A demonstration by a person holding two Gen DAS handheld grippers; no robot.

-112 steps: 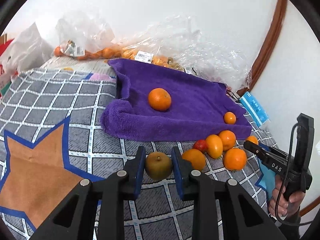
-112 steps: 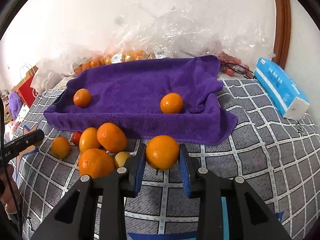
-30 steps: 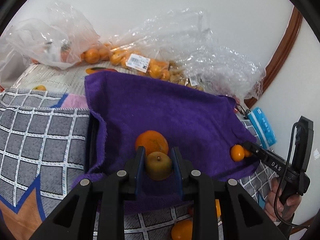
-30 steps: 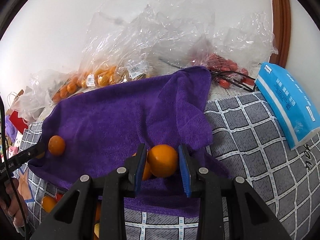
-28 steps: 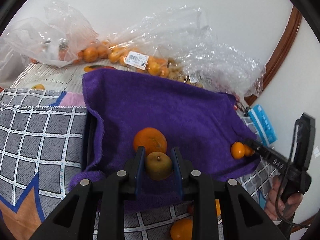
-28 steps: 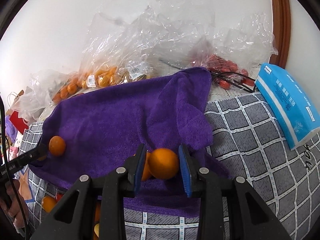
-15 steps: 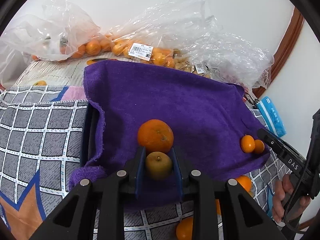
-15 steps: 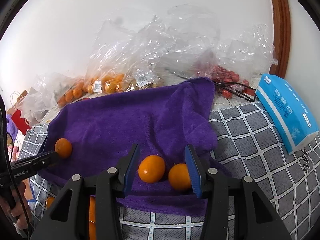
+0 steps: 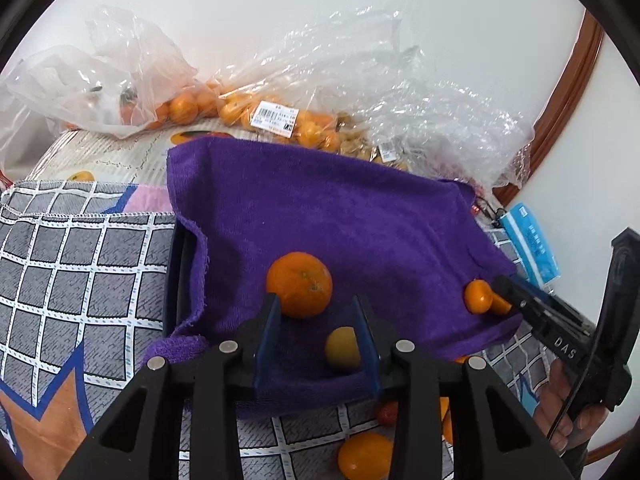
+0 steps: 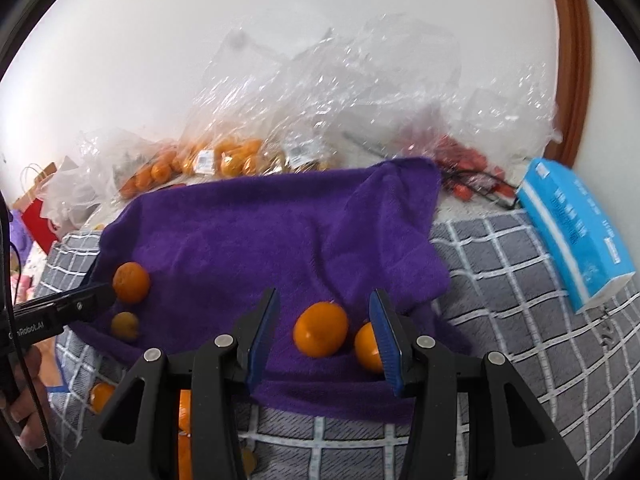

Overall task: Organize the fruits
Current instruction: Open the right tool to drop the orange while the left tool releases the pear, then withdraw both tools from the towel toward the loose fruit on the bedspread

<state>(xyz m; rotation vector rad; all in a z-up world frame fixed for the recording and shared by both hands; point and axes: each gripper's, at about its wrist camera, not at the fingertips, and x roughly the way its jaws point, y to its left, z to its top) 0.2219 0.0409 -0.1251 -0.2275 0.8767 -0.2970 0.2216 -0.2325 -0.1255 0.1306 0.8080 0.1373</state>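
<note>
A purple towel (image 9: 320,208) lines a black tray. My left gripper (image 9: 315,300) hangs over its near left corner, jaws opening. A yellow-brown fruit (image 9: 342,348) lies on the towel between them, against the right pad and clear of the left. A big orange (image 9: 299,284) sits just beyond the fingertips. My right gripper (image 10: 325,294) is open over the towel (image 10: 260,232) at its near right. An orange (image 10: 320,334) rests loose between its fingers, and a second orange (image 10: 366,346) shows partly behind the right finger. Each view shows the other gripper at its edge.
Clear plastic bags of oranges (image 9: 280,112) lie behind the tray against the wall. A blue tissue pack (image 10: 576,232) lies to the right. Loose oranges (image 9: 364,456) and a red tomato (image 9: 386,412) sit on the checked blanket before the tray.
Both grippers carried their fruit over the towel and let go. The right opened first, leaving its orange beside another. The left jaws have just parted and the yellow-brown fruit dropped onto the towel.
</note>
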